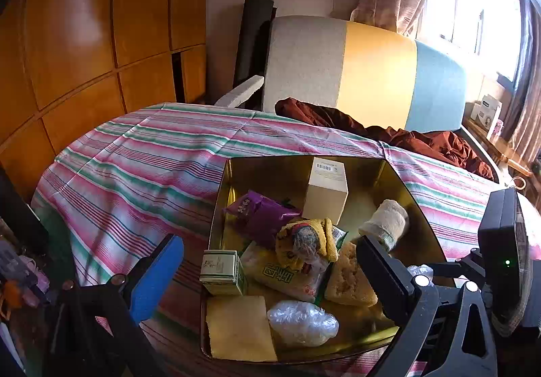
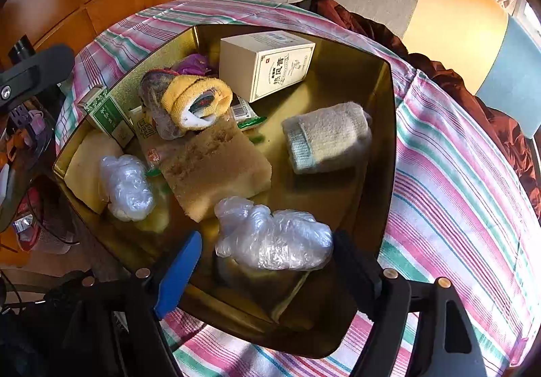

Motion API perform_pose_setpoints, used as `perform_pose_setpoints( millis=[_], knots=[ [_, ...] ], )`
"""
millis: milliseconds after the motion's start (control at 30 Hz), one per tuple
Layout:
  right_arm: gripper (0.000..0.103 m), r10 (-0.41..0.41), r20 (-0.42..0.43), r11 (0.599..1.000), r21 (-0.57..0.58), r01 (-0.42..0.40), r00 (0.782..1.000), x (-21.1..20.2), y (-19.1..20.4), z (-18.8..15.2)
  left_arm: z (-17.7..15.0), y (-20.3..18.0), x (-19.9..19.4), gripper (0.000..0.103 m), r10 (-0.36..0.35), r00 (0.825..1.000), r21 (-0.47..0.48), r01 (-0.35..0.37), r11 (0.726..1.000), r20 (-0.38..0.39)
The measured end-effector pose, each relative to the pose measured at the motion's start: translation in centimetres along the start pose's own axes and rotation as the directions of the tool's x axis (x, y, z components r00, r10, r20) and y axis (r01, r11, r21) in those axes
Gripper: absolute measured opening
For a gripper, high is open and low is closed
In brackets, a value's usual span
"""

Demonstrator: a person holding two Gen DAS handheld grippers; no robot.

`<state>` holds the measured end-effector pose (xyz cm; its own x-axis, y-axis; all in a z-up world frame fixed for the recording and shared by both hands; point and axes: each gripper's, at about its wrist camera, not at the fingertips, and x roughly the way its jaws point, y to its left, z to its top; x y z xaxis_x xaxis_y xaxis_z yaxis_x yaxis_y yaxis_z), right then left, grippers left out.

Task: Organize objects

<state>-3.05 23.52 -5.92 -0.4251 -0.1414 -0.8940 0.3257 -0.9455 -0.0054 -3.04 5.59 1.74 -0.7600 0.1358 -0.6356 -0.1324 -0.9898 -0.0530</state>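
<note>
A gold metal tin (image 1: pixel 233 174) (image 2: pixel 382 127) sits on the striped bedspread, filled with objects. Inside are a cream box (image 1: pixel 327 189) (image 2: pixel 267 63), a beige rolled sock (image 1: pixel 385 220) (image 2: pixel 328 137), a yellow sock bundle (image 1: pixel 306 242) (image 2: pixel 194 100), a brown sponge (image 1: pixel 348 275) (image 2: pixel 216 167), a green box (image 1: pixel 223 272) (image 2: pixel 108 113), a purple packet (image 1: pixel 262 213) and crumpled plastic bags (image 1: pixel 302 323) (image 2: pixel 126 187). My left gripper (image 1: pixel 270 279) is open and empty over the tin's near side. My right gripper (image 2: pixel 267 258) is open, its jaws on either side of a clear plastic bag (image 2: pixel 274 238) inside the tin.
The striped bedspread (image 1: pixel 135 157) (image 2: pixel 456 181) surrounds the tin. Dark red cloth (image 1: pixel 405 137) lies by a grey, yellow and blue headboard (image 1: pixel 372 73). Wooden wardrobe doors (image 1: pixel 84 39) stand at the left. Clutter (image 2: pixel 27 147) lies beside the bed on the left.
</note>
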Motion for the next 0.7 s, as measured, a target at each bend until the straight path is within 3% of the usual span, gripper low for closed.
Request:
perform_pose_setpoints(
  millis=[167,267,333,500,700],
  knots=[
    [0.083,-0.026,0.063,0.997,0.07,0.022,0.998,-1.8,-0.6,-0.2,0.2,0.1,-0.6,0.103,0.007,1.0,-0.012,-0.006,1.0,0.026],
    [0.083,-0.086,0.108,0.987,0.144,0.07,0.99,-2.9,-1.0,-0.5,0.3,0.0,-1.0,0.103,0.015,0.999,-0.014,-0.014,1.0,0.042],
    [0.083,-0.153,0.135,0.971,0.205,0.123,0.979,-3.7,-1.1,-0.7,0.4,-0.1,-1.5,0.103,0.016,0.998,-0.017,-0.015,1.0,0.055],
    [0.083,-0.235,0.214,0.925,0.348,0.151,0.948,-5.7,-1.2,-0.9,0.0,-0.3,-2.5,0.103,0.032,0.998,-0.043,-0.029,0.999,0.058],
    [0.083,-0.261,0.25,0.92,0.358,0.162,0.932,-6.8,-0.8,-0.7,-1.1,-0.7,-3.3,0.103,0.062,0.996,-0.042,-0.059,0.997,0.064]
  ],
)
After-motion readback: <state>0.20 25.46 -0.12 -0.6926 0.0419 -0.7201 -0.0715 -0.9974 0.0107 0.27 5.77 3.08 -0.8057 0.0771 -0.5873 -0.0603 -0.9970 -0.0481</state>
